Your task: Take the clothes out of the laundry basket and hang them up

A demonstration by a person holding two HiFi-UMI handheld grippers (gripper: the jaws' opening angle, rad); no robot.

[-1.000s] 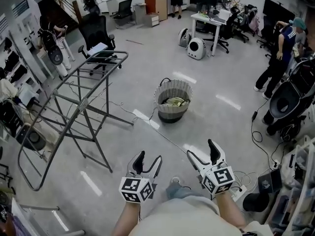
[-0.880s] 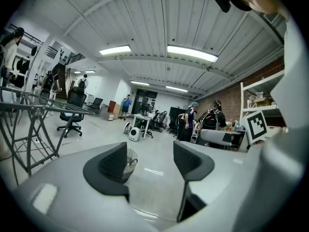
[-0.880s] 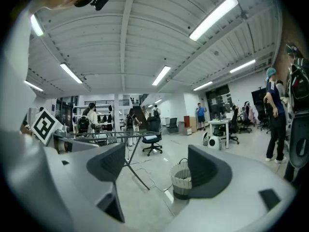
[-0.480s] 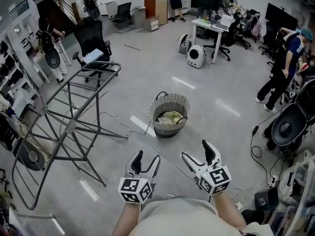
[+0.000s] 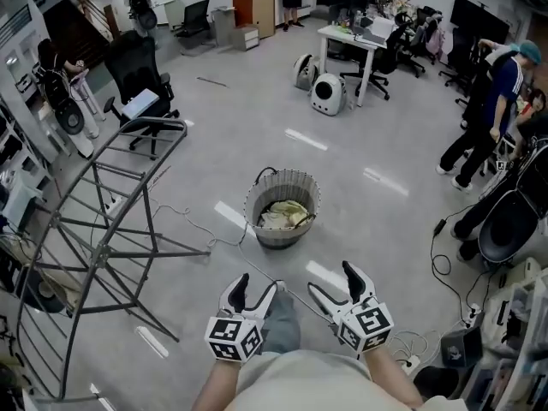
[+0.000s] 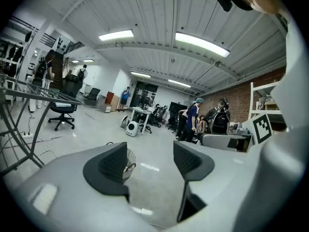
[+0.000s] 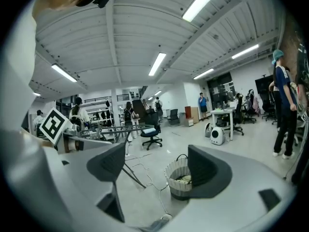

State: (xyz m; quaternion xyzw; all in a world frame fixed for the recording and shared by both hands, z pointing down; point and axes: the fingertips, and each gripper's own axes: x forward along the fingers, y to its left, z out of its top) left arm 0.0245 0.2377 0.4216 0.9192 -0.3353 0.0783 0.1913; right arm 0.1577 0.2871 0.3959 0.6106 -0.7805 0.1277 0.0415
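clothes (image 5: 282,215): we saw a pale bundle lying inside the laundry basket (image 5: 257,202), ahead of both grippers and touched by neither.
laundry basket: it stood upright on the floor, ahead of the grippers and roughly between their lines, well apart from both. In the left gripper view it showed just past the inner edge of the left-hand jaw. In the right gripper view it sat in the gap between the jaws, partly behind the right-hand jaw.
left gripper (image 5: 255,286): we had the jaws wide apart, with only bare floor between them and nothing held.
right gripper (image 5: 332,281): jaws were wide apart too and gripped nothing. The basket showed far off through the gap.
trouser leg (image 5: 281,319): our grey knee showed low between the two grippers.
cable (image 5: 184,221): a thin line lay on the floor ahead-left of the left gripper, running from the basket towards the rack.
drying rack (image 5: 103,247): a grey metal frame stood off to the left of the left gripper.
office chair (image 5: 137,84): black, far ahead-left, beyond the rack.
person (image 5: 484,114): stood far ahead-right of the right gripper, in a dark blue top and teal cap.
desk (image 5: 347,34): white, far ahead, with two round white units (image 5: 326,92) on the floor beside it.
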